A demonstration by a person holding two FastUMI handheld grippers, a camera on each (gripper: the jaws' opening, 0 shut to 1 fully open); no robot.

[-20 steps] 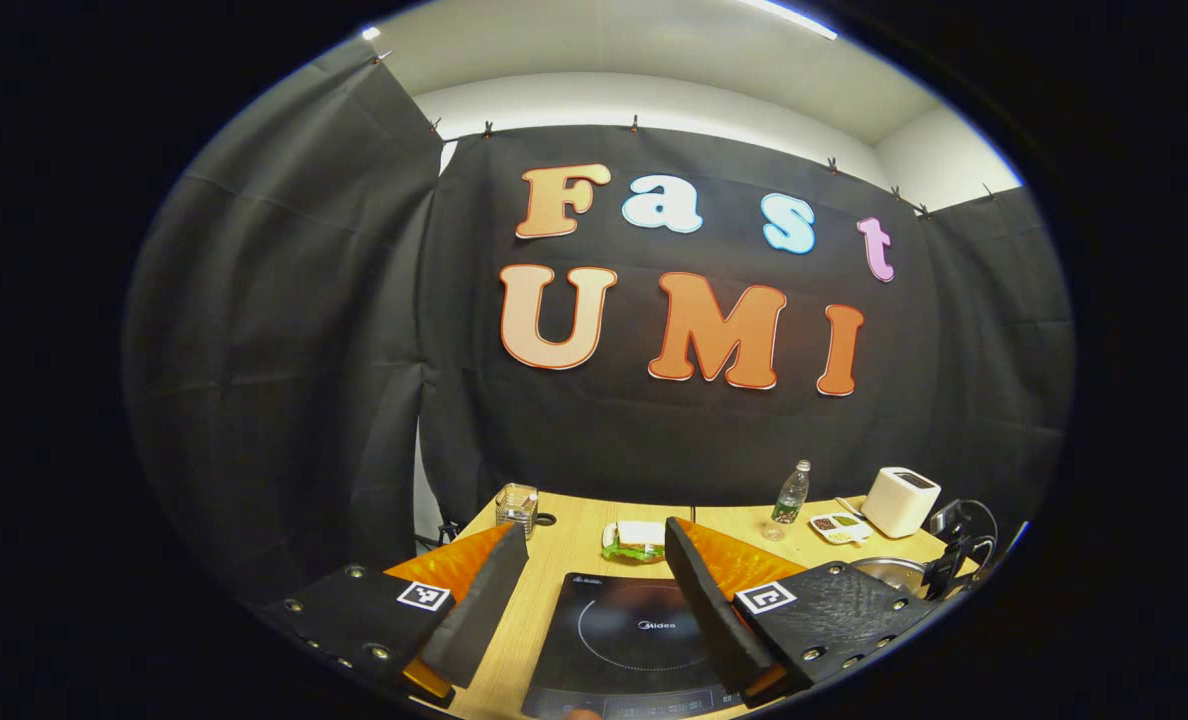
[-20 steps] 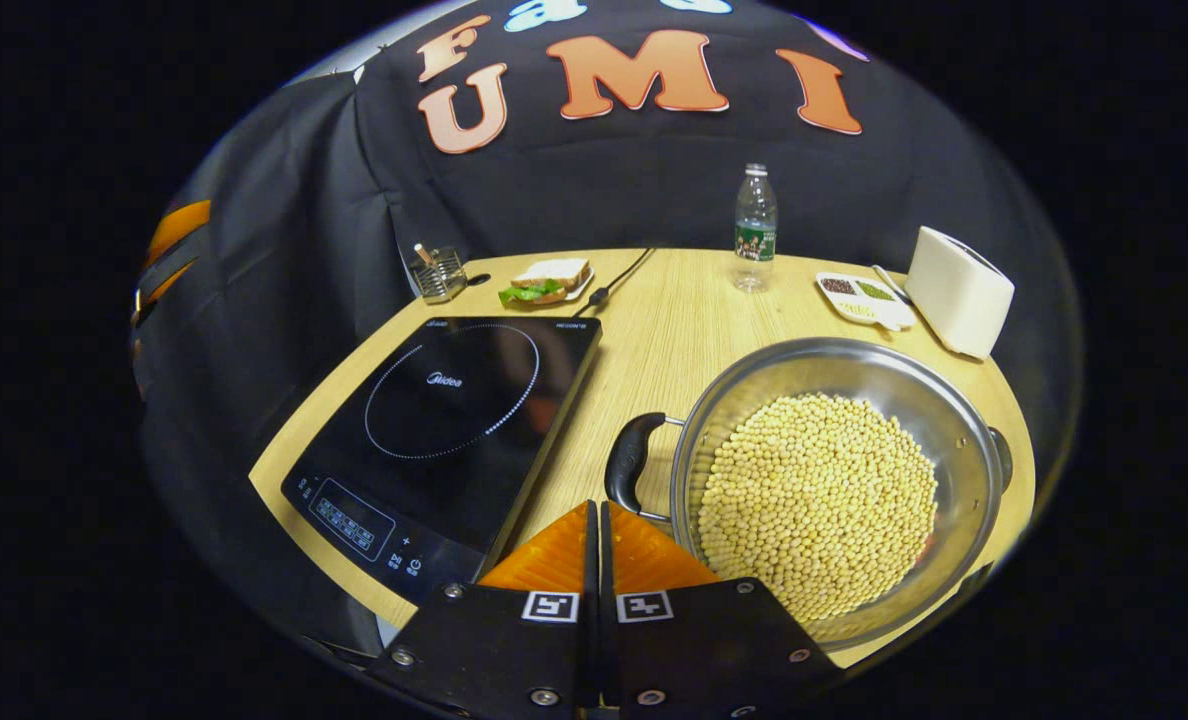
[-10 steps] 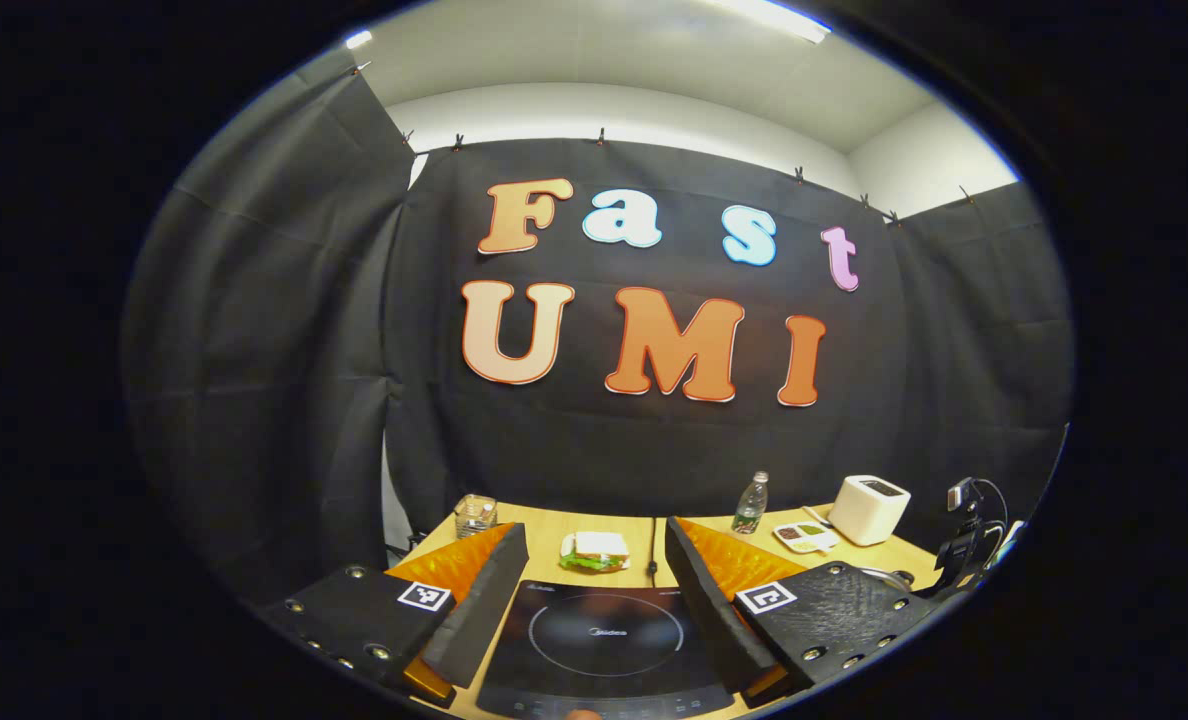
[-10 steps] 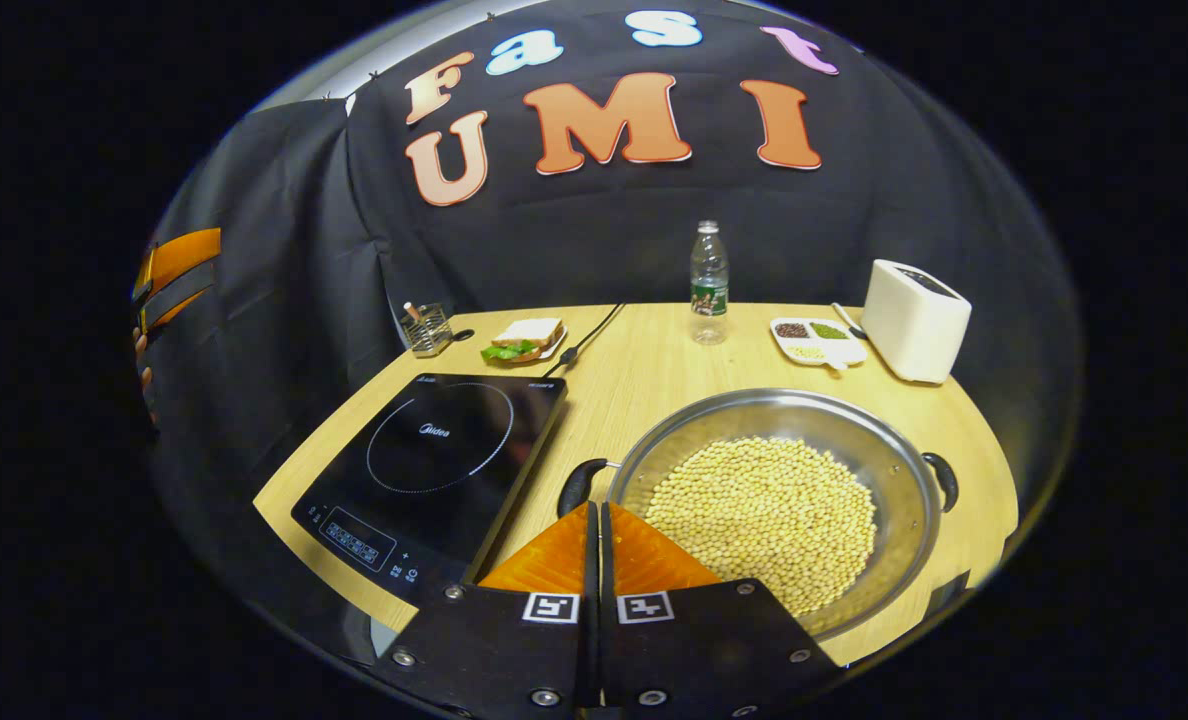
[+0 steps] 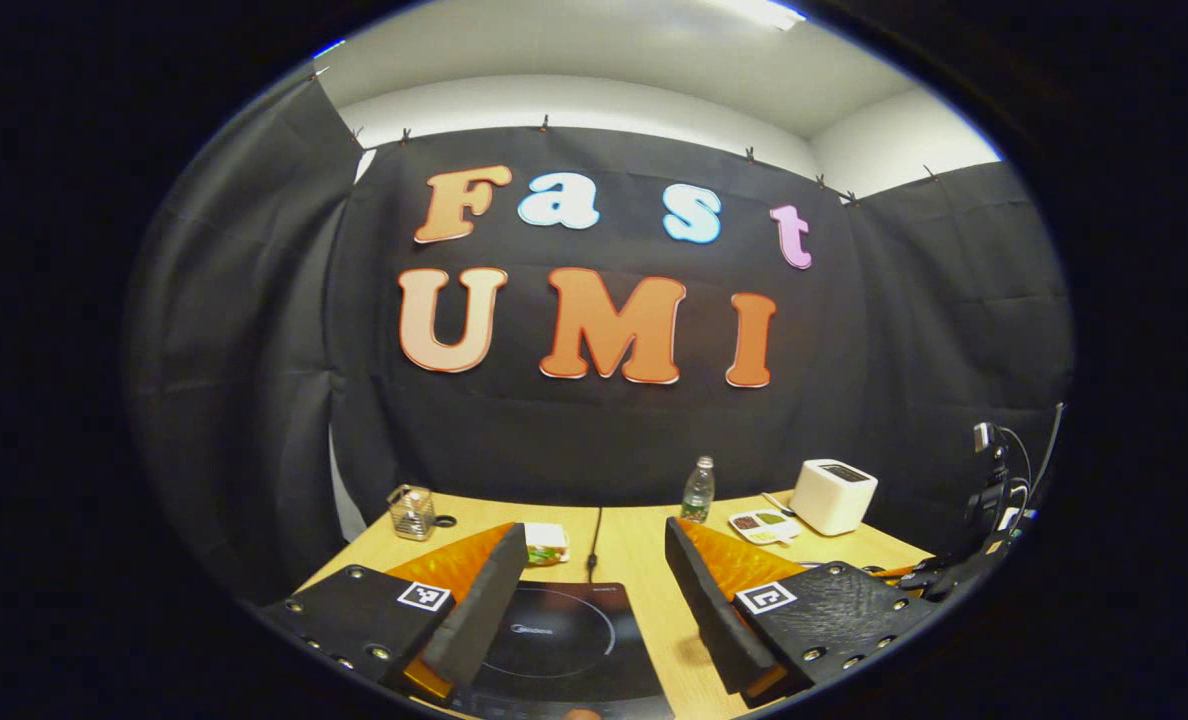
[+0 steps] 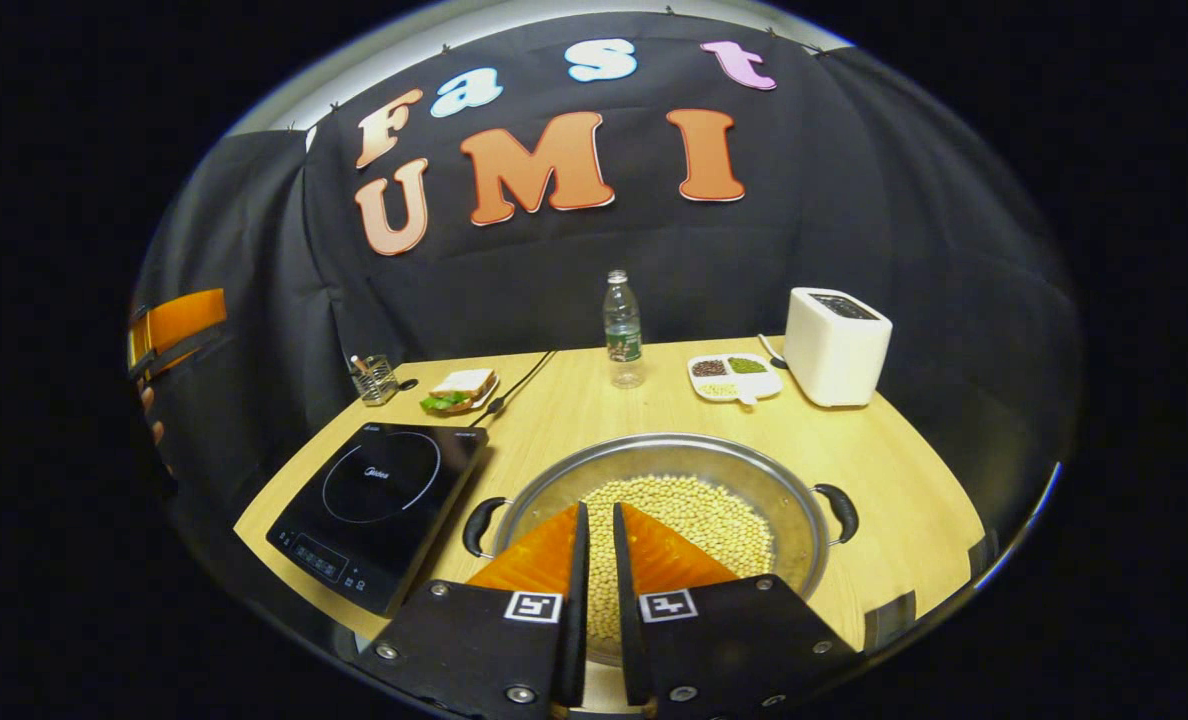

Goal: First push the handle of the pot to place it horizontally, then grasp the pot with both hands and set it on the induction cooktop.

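Note:
A steel pot (image 6: 804, 490) full of soybeans stands on the wooden table (image 6: 904, 470), right of the black induction cooktop (image 6: 379, 495). Its black handles point left (image 6: 476, 525) and right (image 6: 842, 510) across the right gripper view. My right gripper (image 6: 600, 508) hovers over the pot's near rim, its fingers parted by a narrow gap with nothing between them. My left gripper (image 5: 594, 528) is wide open above the cooktop (image 5: 564, 640) and holds nothing. The left gripper (image 6: 176, 322) also appears at the far left of the right gripper view, with a hand (image 6: 154, 425) below it.
Along the back of the table stand a water bottle (image 6: 623, 330), a white toaster (image 6: 836, 345), a divided dish (image 6: 732, 375), a sandwich on a plate (image 6: 459, 390) and a wire holder (image 6: 374, 378). A black cable (image 6: 519, 380) runs to the cooktop.
The right gripper drew back and swung right, so the pot now lies centred ahead, and its fingers parted slightly. The left gripper shifted right; the cooktop slid left in its view.

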